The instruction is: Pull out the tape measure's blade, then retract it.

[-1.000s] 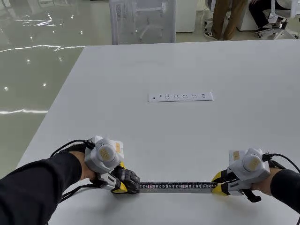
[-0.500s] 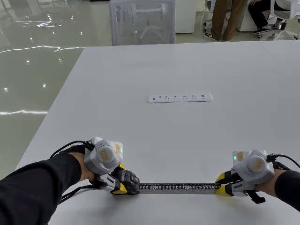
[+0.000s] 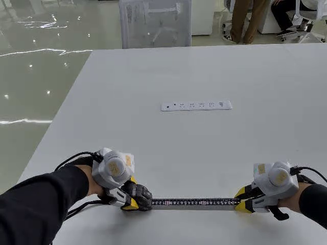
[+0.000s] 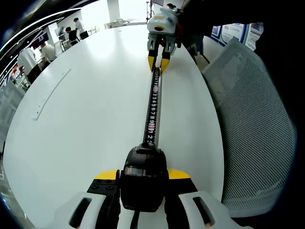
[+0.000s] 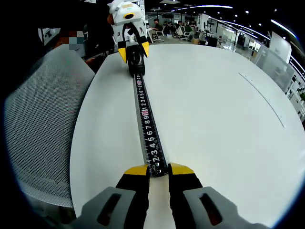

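The left gripper [image 3: 133, 194] has its jaws closed on the flanks of the tape measure's black case [image 4: 144, 183], which sits snug between the yellow fingertips and rests on the white surface [image 3: 204, 148] near the person's edge of it. Out of the case's mouth the blade [image 4: 153, 102] runs straight and flat along the surface, its printed numbers facing up, to the right gripper [image 5: 159, 170]. That gripper is nearly closed, and its two yellow tips pinch the blade's free end between them. In the head view the two grippers are well apart, the left one near the lower left and the right one near the lower right, with the extended blade bridging the gap and lying roughly parallel to the near edge. Each gripper view looks down the blade and sees the other gripper at its far end. Farther out, near the middle of the surface, lies a white power strip [image 3: 196, 105], well apart from the tape. A grey mesh chair back [image 4: 257, 119] stands beside the surface on the person's side
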The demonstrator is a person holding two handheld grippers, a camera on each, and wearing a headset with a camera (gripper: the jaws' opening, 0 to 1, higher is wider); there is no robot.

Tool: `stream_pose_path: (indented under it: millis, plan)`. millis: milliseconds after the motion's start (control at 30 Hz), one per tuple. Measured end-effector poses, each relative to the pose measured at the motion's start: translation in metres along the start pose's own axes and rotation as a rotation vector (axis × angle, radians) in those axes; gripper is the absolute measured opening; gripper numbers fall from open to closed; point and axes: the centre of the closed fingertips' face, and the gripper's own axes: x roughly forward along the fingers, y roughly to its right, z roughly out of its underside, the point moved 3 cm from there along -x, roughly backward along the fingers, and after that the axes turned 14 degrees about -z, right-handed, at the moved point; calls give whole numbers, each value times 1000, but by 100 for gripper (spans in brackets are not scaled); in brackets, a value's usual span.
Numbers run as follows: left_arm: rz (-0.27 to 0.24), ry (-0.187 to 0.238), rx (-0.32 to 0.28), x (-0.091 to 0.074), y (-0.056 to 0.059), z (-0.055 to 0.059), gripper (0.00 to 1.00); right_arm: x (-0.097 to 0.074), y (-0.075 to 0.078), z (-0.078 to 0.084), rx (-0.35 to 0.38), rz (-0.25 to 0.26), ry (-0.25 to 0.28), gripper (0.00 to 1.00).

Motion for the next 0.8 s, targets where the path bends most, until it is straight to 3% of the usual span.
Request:
stream_pose_path:
  millis: [200,367,433,533,600,633,767,800]
  plan:
    - [-16,29,-27,2,-2,-2,32,2,0,-2,-4,3,-26,12]
    - [-42,26,-48,2,-2,-2,33,1,1,-2,15,25,-4,14]
    - [-70,11,-140,1,-5,2,37,2,2,-3,27,43,-1,15]
    - [-146,45,-271,0,-17,6,51,3,0,-5,63,71,26,19]
    - [-193,75,-388,-3,-21,12,60,-1,5,-4,47,155,28,29]
    - [-202,93,-451,-5,-20,16,65,-3,5,-6,53,181,51,32]
    - [-236,134,-558,-16,-16,35,84,-16,0,-9,139,221,195,42]
    - [-258,157,-626,-22,-19,42,87,-23,-1,-6,153,256,218,44]
